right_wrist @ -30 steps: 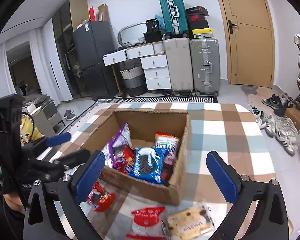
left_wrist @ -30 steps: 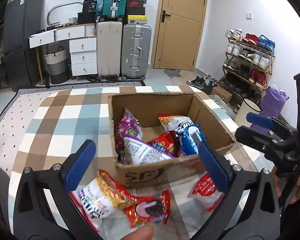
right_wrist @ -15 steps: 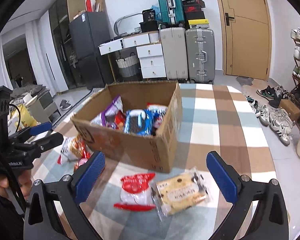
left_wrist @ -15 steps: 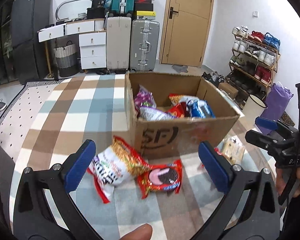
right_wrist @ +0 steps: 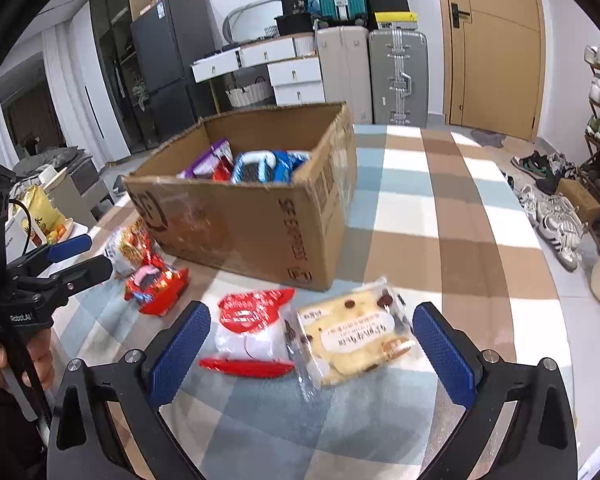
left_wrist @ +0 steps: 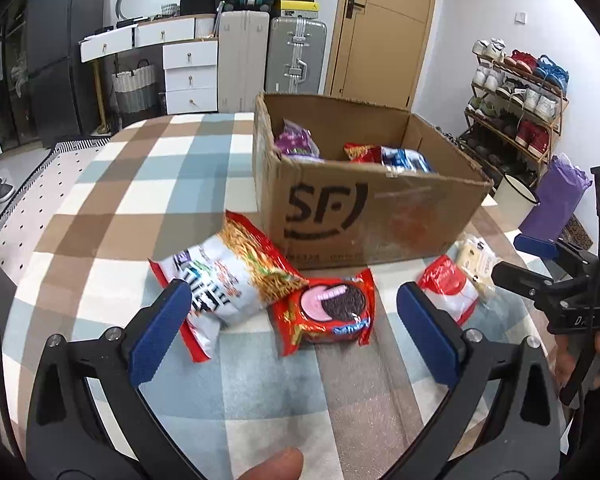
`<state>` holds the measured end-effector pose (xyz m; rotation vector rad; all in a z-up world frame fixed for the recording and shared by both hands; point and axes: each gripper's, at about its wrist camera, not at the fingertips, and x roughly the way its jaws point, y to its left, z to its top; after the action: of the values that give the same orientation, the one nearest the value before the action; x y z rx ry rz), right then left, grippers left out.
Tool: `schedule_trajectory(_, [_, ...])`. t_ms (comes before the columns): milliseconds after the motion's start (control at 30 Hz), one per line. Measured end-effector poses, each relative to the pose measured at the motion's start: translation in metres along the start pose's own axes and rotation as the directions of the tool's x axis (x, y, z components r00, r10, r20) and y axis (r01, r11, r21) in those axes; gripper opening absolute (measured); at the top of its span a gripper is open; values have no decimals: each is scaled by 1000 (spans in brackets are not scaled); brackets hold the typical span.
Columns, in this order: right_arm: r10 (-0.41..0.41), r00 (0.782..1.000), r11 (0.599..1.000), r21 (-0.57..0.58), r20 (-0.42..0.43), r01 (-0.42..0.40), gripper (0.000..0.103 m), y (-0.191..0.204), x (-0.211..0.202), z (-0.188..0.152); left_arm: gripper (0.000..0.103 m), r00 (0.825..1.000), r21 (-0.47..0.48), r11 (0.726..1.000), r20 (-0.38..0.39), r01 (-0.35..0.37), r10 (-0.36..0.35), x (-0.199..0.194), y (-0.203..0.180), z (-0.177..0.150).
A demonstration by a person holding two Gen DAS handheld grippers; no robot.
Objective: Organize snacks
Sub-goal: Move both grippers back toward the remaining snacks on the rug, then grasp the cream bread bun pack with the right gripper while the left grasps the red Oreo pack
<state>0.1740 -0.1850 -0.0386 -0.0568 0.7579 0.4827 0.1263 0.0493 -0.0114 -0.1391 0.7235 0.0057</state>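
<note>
A cardboard box marked SF stands on the checked table and holds several snack packs; it also shows in the right wrist view. In front of it lie a noodle bag, a red cookie pack, a red-and-white pack and a clear bread pack. My left gripper is open and empty, just above the cookie pack. My right gripper is open and empty over the red-and-white and bread packs.
The table has a blue, brown and white checked cloth. Suitcases, white drawers and a door stand behind. A shoe rack is at the right, shoes on the floor.
Both grippers have drawn back from over the box and dropped low toward the packs lying in front of it. Both stayed open.
</note>
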Motion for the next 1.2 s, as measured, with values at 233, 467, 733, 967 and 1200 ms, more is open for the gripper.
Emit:
schedule_trajectory(233, [-13,999,1000,-3,-34,13,103,-8,9,-11,102,999,-7,1000,-44,17,-17,15,-5,-7])
schedule_trajectory(467, [-58,994,998,6,-91,59,103,-23,21,-16,102,996,-14,1000,-82,17,-18,29,-8,-13])
schedule_trajectory(733, [-88,982,996,2,-168,89,103,-41,34,-21,102,988,-18,1000,-150,17,-20,48,-10,-16])
schedule_trajectory(967, [-94,979,995,-45,-182,87,103,-38,40,-19,102,985,-6,1000,-175,-4,3,64,-16,-14])
schedule_trajectory(1200, [-99,976,993,-81,-194,84,103,-35,51,-12,102,979,-15,1000,-203,-21,18,79,-15,-10])
